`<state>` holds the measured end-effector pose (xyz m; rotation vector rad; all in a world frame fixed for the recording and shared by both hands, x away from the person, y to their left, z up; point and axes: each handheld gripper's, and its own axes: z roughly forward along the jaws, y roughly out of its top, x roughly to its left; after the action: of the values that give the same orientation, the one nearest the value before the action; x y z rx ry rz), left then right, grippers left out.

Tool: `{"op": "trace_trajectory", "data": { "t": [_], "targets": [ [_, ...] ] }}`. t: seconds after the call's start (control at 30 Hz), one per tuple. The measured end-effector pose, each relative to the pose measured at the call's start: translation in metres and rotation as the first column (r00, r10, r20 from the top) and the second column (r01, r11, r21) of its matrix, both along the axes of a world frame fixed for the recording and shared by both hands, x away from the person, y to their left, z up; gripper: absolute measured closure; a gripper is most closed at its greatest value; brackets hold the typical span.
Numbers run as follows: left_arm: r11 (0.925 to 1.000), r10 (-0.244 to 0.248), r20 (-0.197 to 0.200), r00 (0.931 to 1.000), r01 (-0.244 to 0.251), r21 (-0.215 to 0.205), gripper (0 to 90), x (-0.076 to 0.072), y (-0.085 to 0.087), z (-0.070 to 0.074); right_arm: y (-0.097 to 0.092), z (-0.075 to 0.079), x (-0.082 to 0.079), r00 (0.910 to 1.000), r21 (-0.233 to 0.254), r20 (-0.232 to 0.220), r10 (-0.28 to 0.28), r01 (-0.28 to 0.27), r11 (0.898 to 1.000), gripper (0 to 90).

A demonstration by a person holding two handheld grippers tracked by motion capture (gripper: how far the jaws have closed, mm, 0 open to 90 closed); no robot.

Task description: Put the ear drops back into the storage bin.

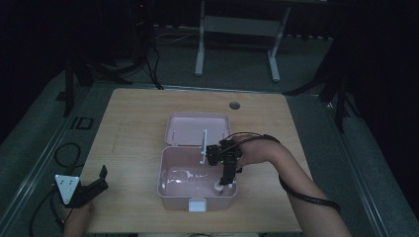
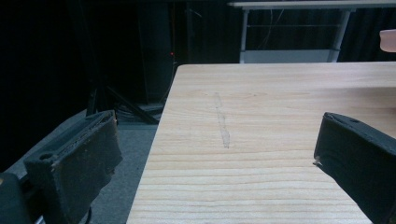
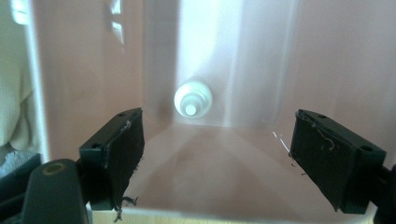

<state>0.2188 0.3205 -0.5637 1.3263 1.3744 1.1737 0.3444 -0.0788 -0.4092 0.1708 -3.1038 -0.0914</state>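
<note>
Pink box sitting lid-open mid-worktop | right gripper reaching inside — jaws apart, facing small white knob | left gripper hovering at worktop's near-left corner — jaws apart, holding nothing

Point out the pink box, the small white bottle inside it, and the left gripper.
pink box [image 1: 165, 183]: high view, on its left wall.
white bottle [image 3: 193, 99]: right gripper view, on its round cap.
left gripper [image 2: 217, 156]: left gripper view, midway between its open jaws.
</note>
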Motion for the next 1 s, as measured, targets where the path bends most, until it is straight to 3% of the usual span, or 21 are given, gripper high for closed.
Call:
{"op": "trace_trajectory", "data": {
  "t": [0.13, 0.47, 0.63, 1.0],
  "targets": [
    [1.0, 0.001, 0.0, 1.0, -0.001, 0.001, 0.5, 0.0, 0.0, 0.0, -0.008, 0.011, 0.002, 0.9992, 0.016, 0.037, -0.011, 0.01, 1.0, 17.3],
    [1.0, 0.002, -0.002, 1.0, -0.002, 0.003, 0.5, 0.0, 0.0, 0.0, -0.028, 0.028, 0.006, 0.9961, 0.05, 0.075, -0.047, 0.043, 0.998, 17.4],
    [1.0, 0.002, -0.002, 1.0, -0.002, 0.003, 0.5, 0.0, 0.0, 0.0, -0.044, 0.034, 0.008, 0.9932, 0.043, 0.093, -0.071, 0.067, 0.997, 17.6],
    [1.0, 0.003, -0.003, 1.0, -0.003, 0.003, 0.5, 0.0, 0.0, 0.0, -0.072, 0.023, 0.012, 0.9878, 0.068, 0.089, -0.128, 0.122, 0.99, 17.1]
  ]
}}
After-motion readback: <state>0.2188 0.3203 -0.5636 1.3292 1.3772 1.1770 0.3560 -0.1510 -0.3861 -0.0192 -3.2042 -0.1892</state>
